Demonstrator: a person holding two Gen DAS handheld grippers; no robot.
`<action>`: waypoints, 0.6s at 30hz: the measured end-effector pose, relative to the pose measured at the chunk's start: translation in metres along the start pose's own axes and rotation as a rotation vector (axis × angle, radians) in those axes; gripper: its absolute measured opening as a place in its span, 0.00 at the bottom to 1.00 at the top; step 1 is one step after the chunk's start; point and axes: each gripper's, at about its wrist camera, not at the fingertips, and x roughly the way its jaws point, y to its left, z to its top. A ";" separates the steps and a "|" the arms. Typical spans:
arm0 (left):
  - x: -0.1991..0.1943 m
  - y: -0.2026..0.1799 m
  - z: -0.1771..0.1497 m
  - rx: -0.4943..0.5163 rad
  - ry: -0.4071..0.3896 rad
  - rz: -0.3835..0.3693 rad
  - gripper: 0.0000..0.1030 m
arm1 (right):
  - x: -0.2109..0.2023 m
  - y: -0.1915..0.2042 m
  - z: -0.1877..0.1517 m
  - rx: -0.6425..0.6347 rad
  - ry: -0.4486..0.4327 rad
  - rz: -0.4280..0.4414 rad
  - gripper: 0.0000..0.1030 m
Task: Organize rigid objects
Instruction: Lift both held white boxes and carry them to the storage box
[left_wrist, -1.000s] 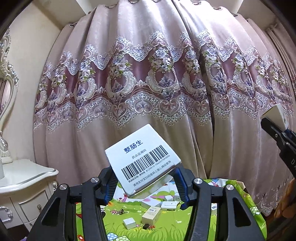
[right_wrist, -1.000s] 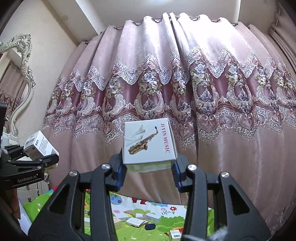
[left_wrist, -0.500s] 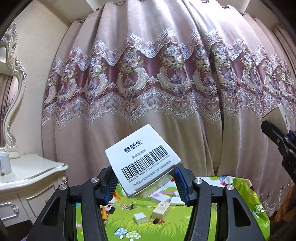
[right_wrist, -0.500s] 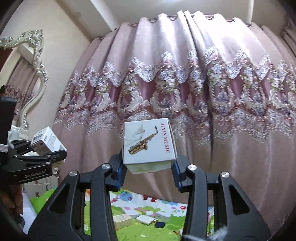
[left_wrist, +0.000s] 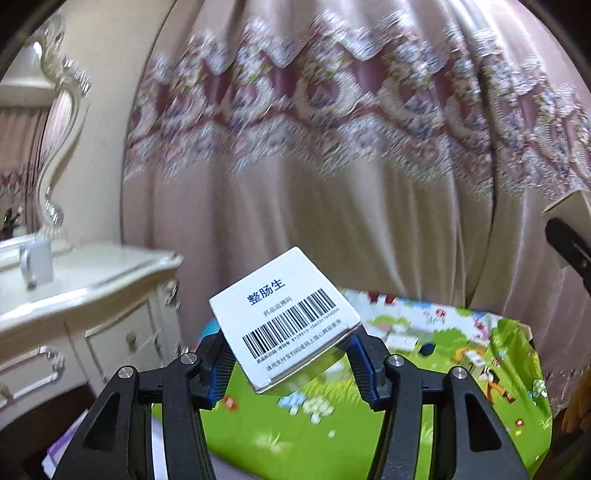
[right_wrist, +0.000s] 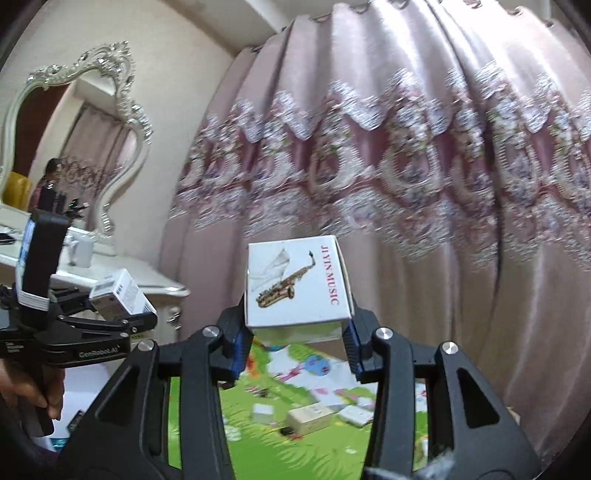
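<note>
Left gripper (left_wrist: 288, 365) clamps barcode box (left_wrist: 284, 317), right gripper (right_wrist: 295, 343) clamps saxophone box (right_wrist: 297, 284), both lifted above mat (left_wrist: 332, 417) for carrying

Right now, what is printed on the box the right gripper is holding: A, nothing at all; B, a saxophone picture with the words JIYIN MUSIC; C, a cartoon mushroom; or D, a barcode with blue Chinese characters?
B: the right gripper is shut on the saxophone box, whose white face shows a gold saxophone and red JIYIN MUSIC lettering; the barcode box sits in the left gripper.
</note>
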 end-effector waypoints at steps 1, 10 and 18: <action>0.001 0.008 -0.004 -0.014 0.021 0.009 0.54 | 0.002 0.004 -0.001 -0.001 0.007 0.014 0.45; -0.002 0.070 -0.048 -0.103 0.143 0.119 0.54 | 0.025 0.070 -0.018 -0.052 0.099 0.249 0.45; -0.011 0.132 -0.094 -0.182 0.251 0.266 0.54 | 0.063 0.141 -0.048 -0.056 0.286 0.560 0.45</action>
